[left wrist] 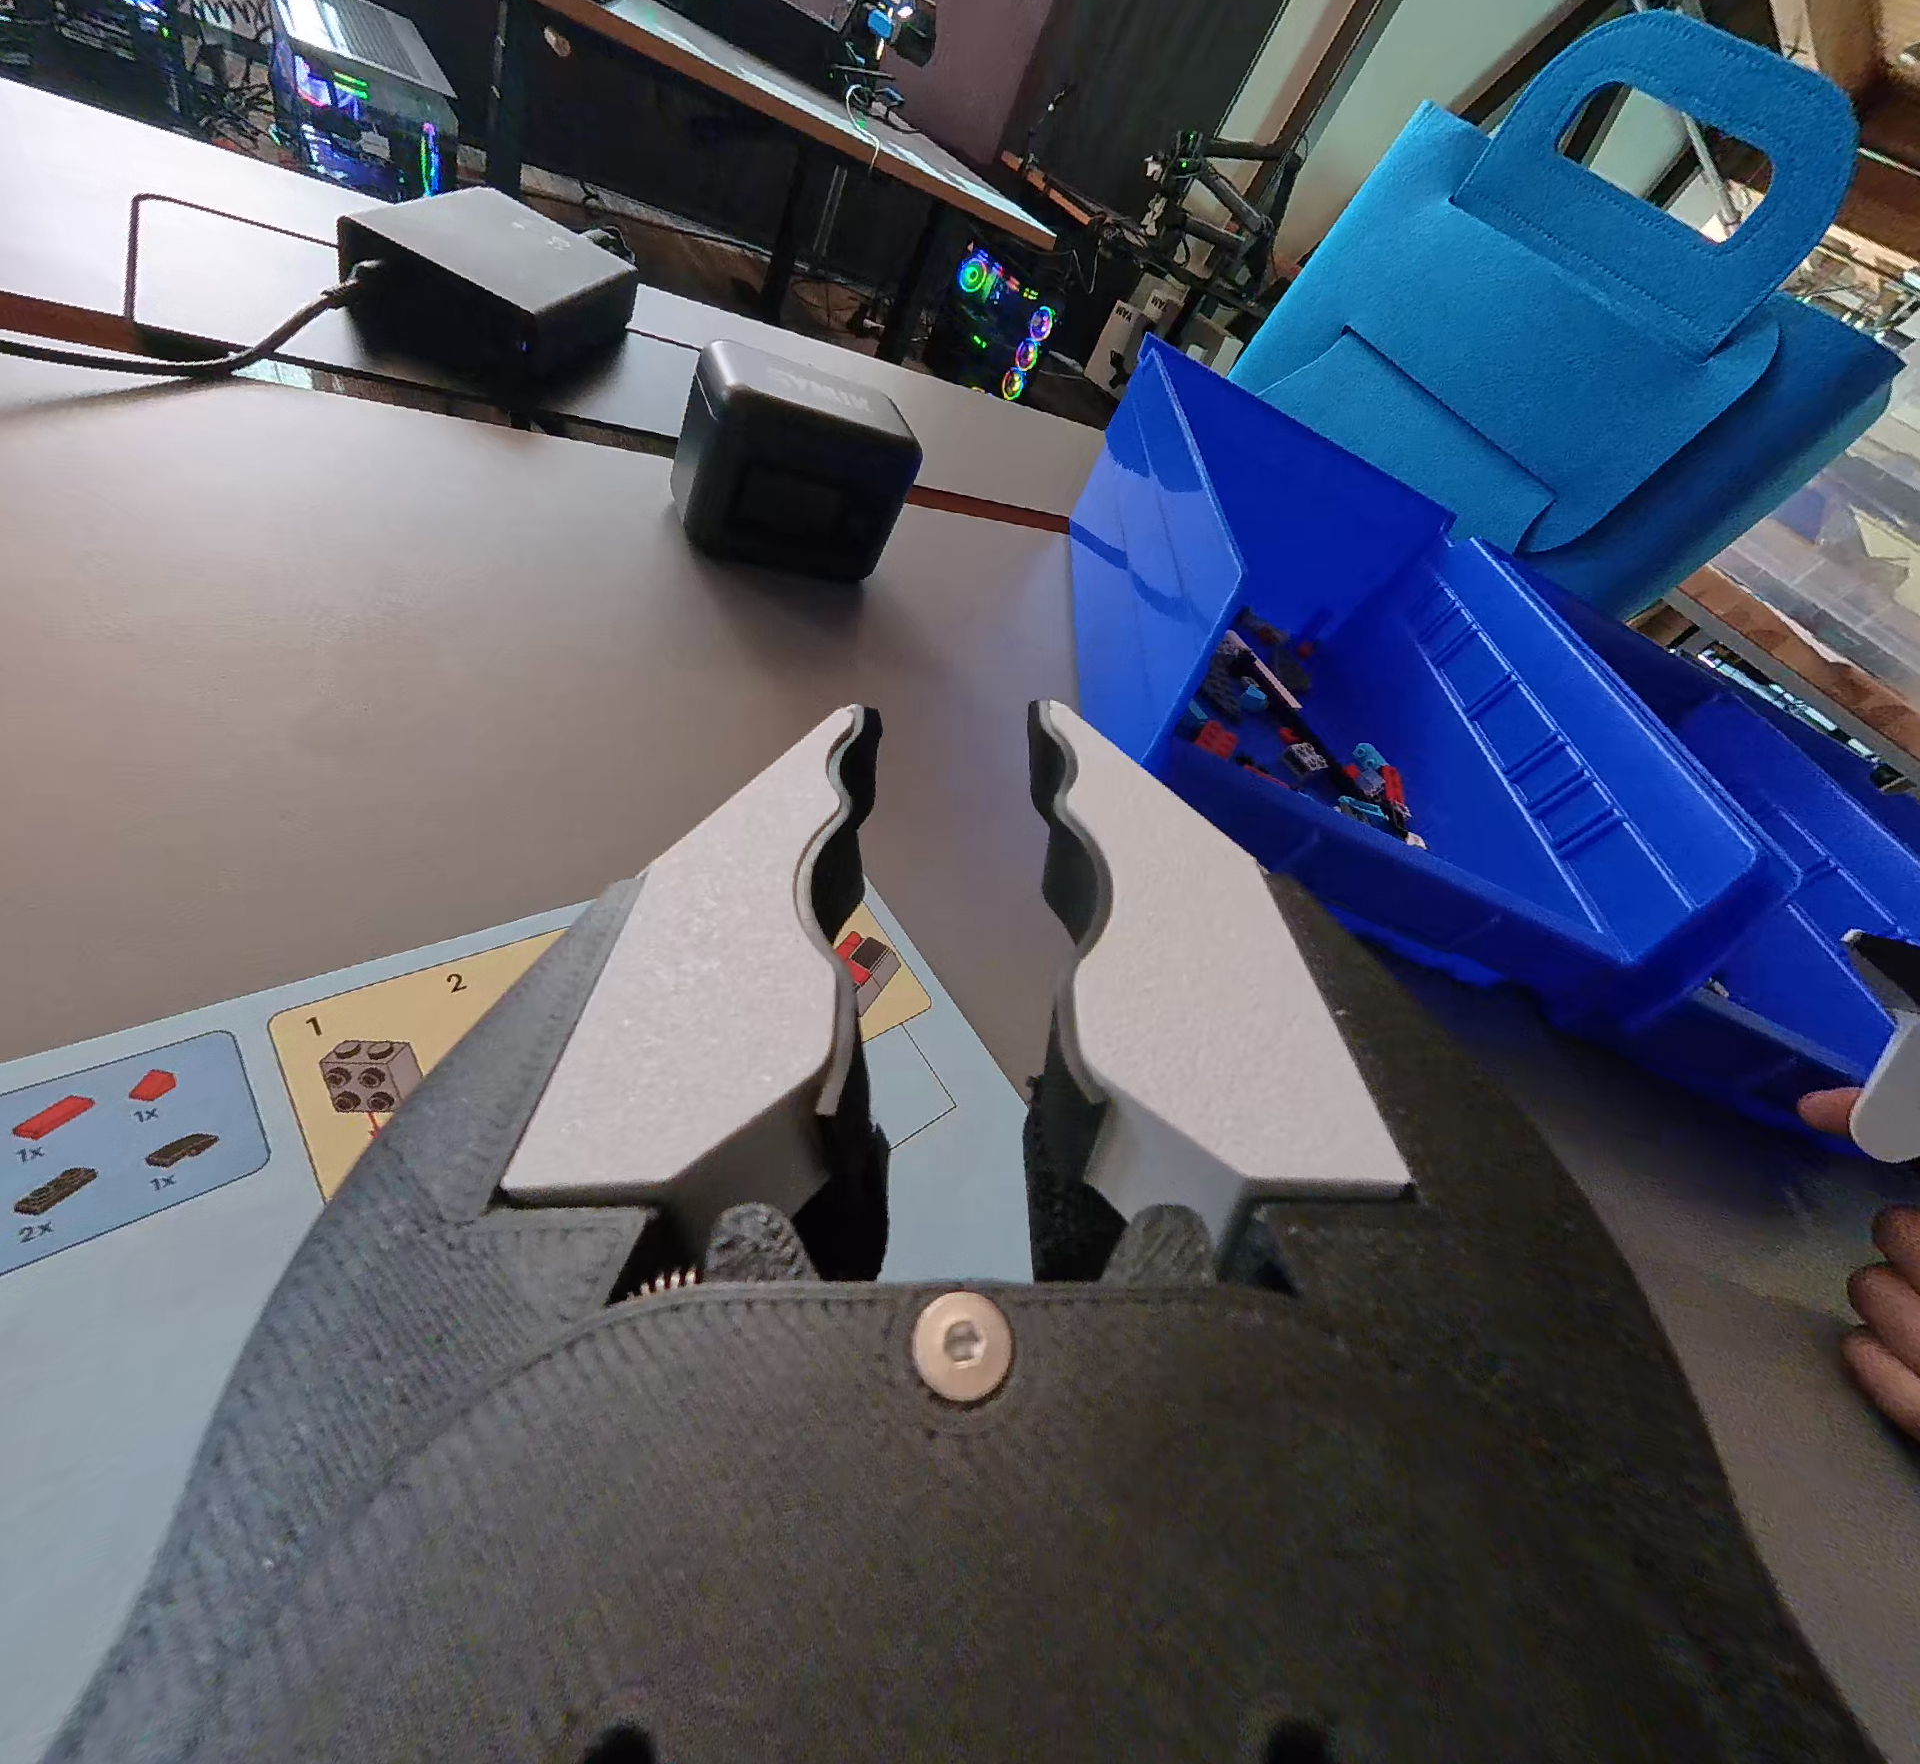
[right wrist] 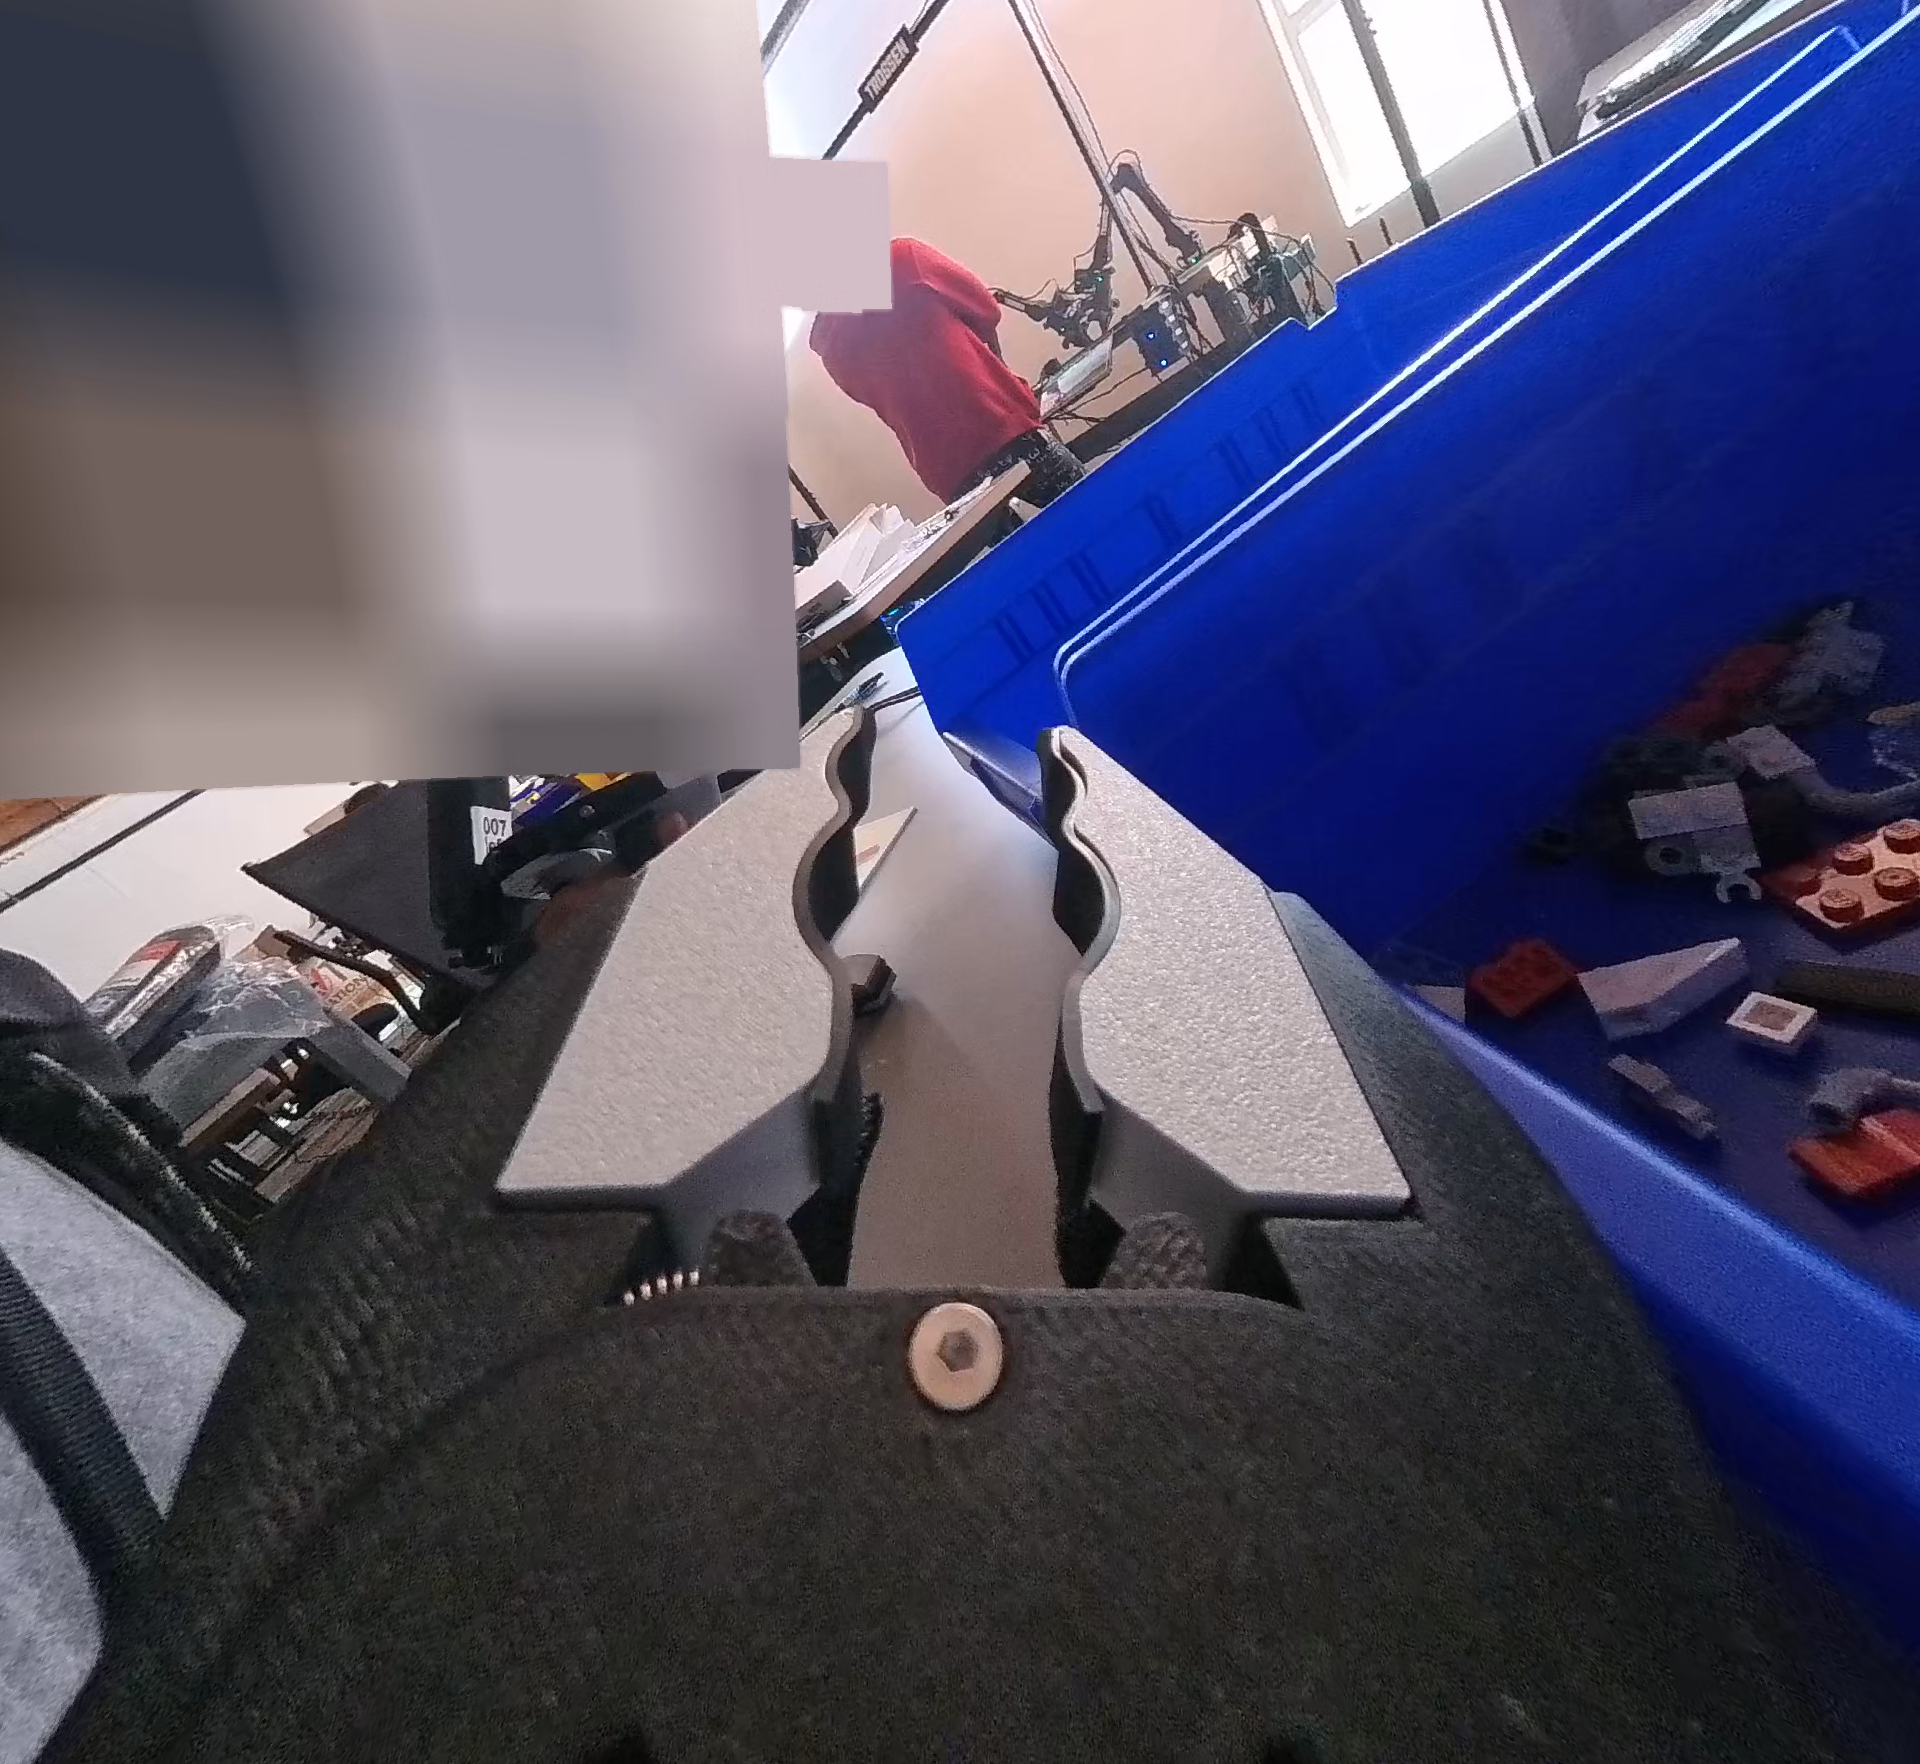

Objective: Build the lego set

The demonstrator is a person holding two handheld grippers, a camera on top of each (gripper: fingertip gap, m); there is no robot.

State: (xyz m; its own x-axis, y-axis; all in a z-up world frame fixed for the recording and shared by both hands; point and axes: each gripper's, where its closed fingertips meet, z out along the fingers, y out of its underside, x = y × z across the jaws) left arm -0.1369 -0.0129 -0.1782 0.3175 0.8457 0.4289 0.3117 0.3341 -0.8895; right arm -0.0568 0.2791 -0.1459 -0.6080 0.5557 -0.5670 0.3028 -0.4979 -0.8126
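Note:
My left gripper (left wrist: 954, 727) is open and empty, low over the dark table (left wrist: 416, 727), with the instruction sheet (left wrist: 135, 1143) under and left of it. A blue bin (left wrist: 1174, 551) right of it holds several loose red, black and blue lego pieces (left wrist: 1299, 758). My right gripper (right wrist: 956, 758) is open, at the left of a blue bin (right wrist: 1403, 654) holding several red and grey pieces (right wrist: 1704, 945). A small dark piece (right wrist: 873, 980) sits on the table by its left finger, not gripped. The right gripper's tip also shows in the left wrist view (left wrist: 1886, 1070), with a hand (left wrist: 1886, 1330) below it.
A black cube device (left wrist: 795, 467) and a black box with a cable (left wrist: 488, 280) stand farther back on the table. A blue felt bag (left wrist: 1621, 312) stands behind the bins. A second blue bin (right wrist: 1039, 592) sits behind the first. A person in red (right wrist: 935, 374) stands far off. One gripper's finger ends stand about 30 cm off the other's. The black cube device (left wrist: 795, 467) is closer to my left gripper, around 15 cm from its tips; the right tips are 40 cm off.

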